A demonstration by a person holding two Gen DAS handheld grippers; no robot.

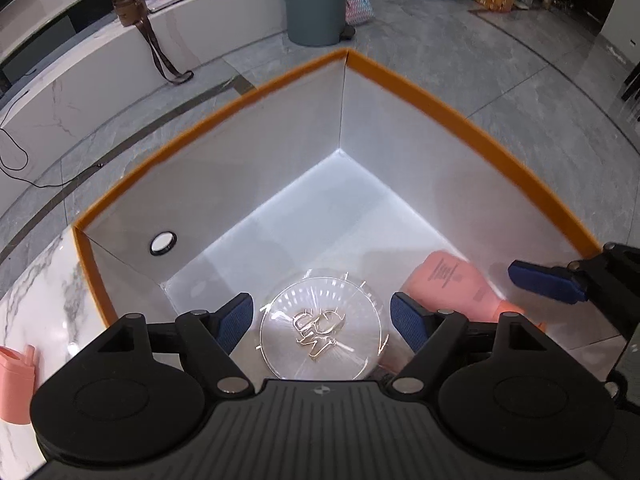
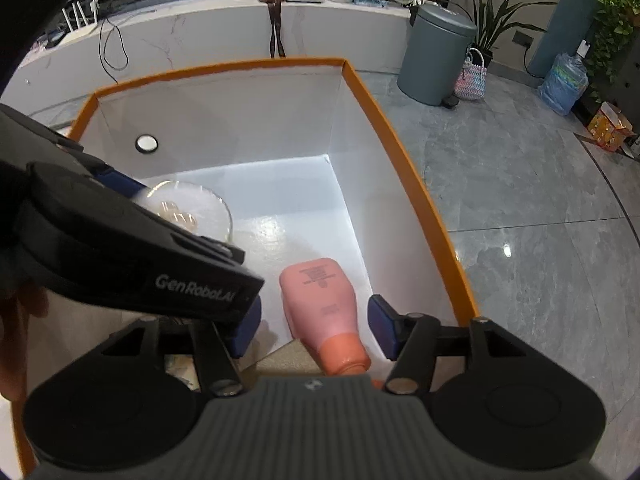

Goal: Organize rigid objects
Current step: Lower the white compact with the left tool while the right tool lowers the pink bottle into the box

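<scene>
While both grippers hang over the orange-rimmed box (image 2: 404, 152):
Writing: "GenRobot.AI" on left gripper (image 1: 322, 322), spread around clear dish (image 1: 320, 328).
Right gripper (image 2: 314, 328): spread, pink bottle (image 2: 320, 300) between, untouched; label unreadable.

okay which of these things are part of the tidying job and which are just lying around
Job: orange-rimmed box; pink bottle and clear glass dish lying in it; second pink bottle on the counter; left gripper; right gripper.

Lying about: grey bin, brown bag, woven basket, plants.
</scene>
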